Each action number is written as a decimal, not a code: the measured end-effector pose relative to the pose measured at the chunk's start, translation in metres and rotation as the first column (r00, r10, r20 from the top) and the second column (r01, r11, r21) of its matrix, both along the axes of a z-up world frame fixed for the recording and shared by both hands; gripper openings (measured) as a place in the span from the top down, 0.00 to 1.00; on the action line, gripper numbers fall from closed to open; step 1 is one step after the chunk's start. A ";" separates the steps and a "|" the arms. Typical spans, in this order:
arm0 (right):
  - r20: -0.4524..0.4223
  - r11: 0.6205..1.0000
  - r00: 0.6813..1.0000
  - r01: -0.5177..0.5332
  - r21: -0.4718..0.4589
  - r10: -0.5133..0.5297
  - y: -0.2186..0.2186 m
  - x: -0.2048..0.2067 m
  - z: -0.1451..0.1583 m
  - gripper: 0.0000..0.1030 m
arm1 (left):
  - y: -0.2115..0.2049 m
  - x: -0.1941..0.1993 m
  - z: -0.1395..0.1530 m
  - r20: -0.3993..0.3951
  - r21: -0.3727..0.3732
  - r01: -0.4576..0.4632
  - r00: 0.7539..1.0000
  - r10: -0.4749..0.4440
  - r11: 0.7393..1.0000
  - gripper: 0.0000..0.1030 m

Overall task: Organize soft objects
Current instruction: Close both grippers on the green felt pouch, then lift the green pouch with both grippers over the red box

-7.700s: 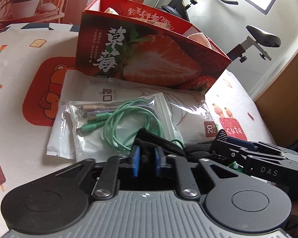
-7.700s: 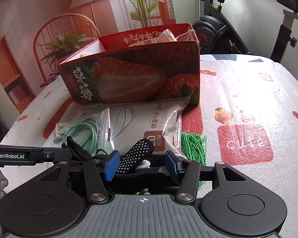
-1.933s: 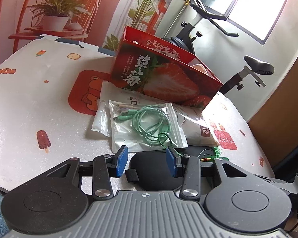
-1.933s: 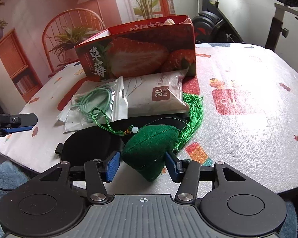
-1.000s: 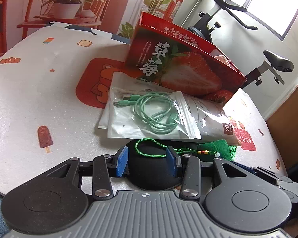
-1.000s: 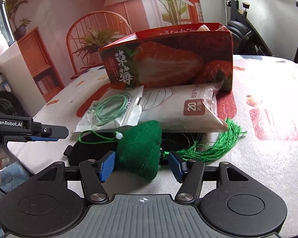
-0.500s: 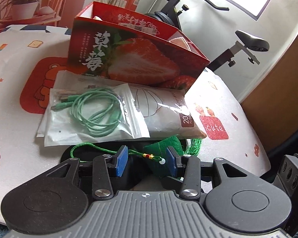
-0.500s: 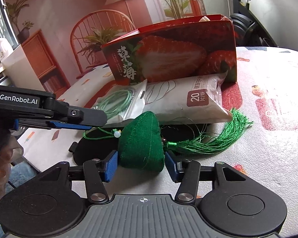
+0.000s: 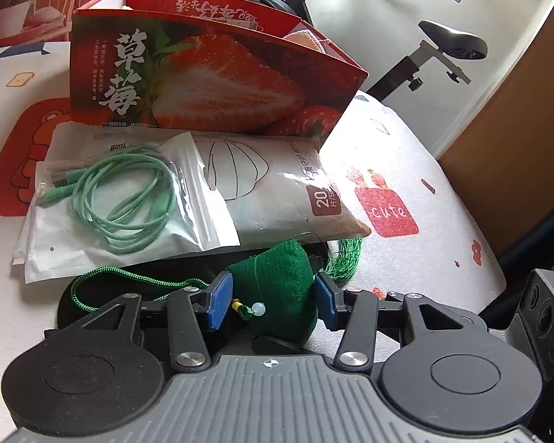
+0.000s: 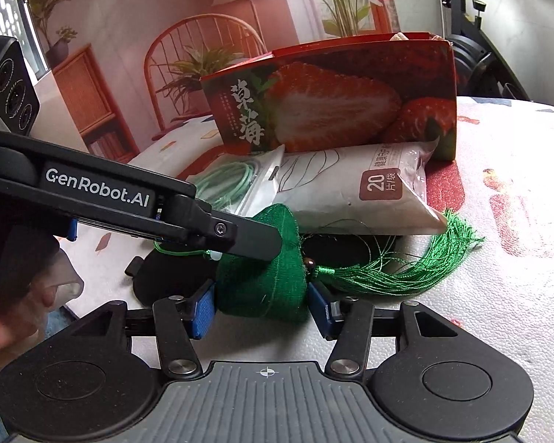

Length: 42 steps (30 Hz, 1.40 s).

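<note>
Green fabric sachet (image 10: 266, 277) sits at the table's (image 10: 517, 243) near edge, partly on a black pad (image 10: 173, 273), tassel (image 10: 406, 258) trailing to the right, cord loop (image 9: 129, 277) to the left, so its long axis runs left-right. Right gripper (image 10: 260, 308) straddles it, blue pads (image 10: 203, 308) touching both flanks, holding it. Left gripper (image 9: 271, 301) also brackets the sachet from the left side, jaws opening, pads not clearly pressing. Behind: mask pack (image 9: 277, 184), bagged green cable (image 9: 122, 199), then strawberry box (image 9: 210, 81), probably the destination. Right hand is better placed.
</note>
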State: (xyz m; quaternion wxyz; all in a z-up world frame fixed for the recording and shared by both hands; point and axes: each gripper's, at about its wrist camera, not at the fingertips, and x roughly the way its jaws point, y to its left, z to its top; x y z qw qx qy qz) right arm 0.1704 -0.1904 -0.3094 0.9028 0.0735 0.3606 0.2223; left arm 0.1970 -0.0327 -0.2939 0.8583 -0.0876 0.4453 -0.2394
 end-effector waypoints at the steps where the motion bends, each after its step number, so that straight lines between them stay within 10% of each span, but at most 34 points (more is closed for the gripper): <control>1: -0.001 1.000 1.000 -0.001 -0.003 0.001 0.000 0.001 -0.001 0.53 | 0.001 0.001 -0.001 0.000 -0.007 -0.003 1.000 0.003 1.000 0.51; 23: 0.126 0.998 0.992 -0.022 -0.059 0.029 0.012 -0.015 0.030 0.54 | 0.024 -0.027 0.026 0.092 -0.109 -0.022 0.995 0.033 0.994 0.52; 42: 0.337 0.986 0.934 -0.070 -0.150 0.117 0.037 0.004 0.138 0.54 | 0.047 -0.031 0.118 0.302 -0.239 -0.023 0.948 0.097 0.971 0.53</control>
